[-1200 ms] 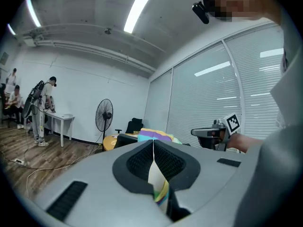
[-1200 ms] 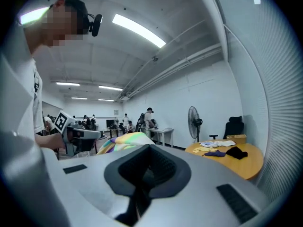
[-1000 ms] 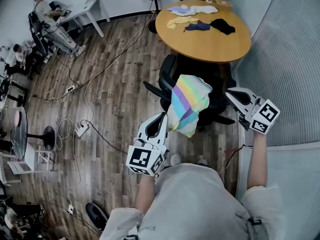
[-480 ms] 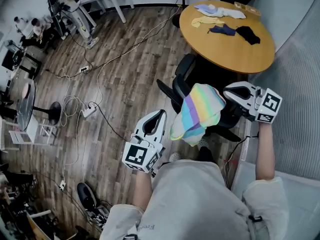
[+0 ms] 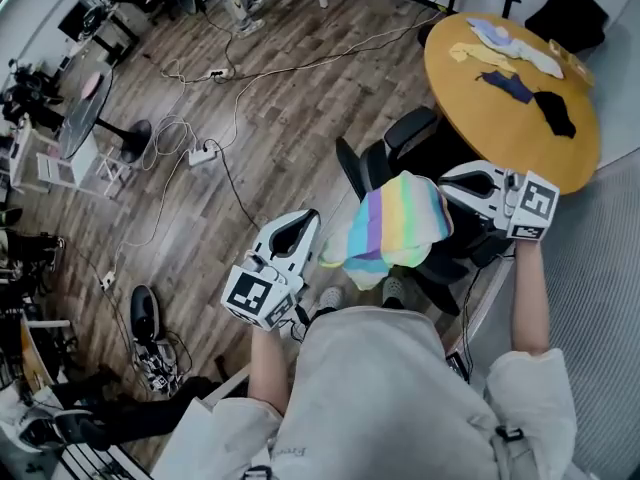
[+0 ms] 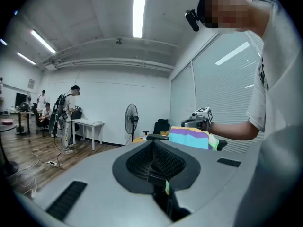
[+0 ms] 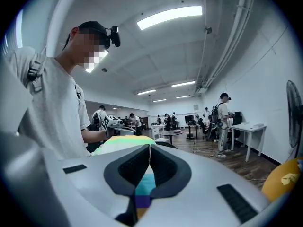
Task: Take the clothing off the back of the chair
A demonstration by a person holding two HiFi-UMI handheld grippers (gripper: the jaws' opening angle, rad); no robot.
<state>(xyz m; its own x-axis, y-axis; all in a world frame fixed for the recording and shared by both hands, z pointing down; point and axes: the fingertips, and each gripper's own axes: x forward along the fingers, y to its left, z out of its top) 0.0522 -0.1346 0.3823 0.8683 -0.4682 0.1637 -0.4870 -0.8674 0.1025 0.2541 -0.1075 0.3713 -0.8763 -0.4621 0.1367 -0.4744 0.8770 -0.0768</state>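
Your left tool [image 5: 308, 226] and right tool [image 5: 447, 180] both clamp the striped clothing [image 5: 400, 223], seemingly lifted off the chair [image 5: 385, 156]; next, carry it clear.

A pastel rainbow-striped garment [image 5: 400, 223] is seen stretched above a black office chair [image 5: 385, 158], pinched at one edge in the closed left gripper [image 5: 308, 230] and at the opposite edge in the closed right gripper [image 5: 452, 184]. Its lower folds hang slack. The chair is drawn up to the edge of a round wooden table [image 5: 500, 118].
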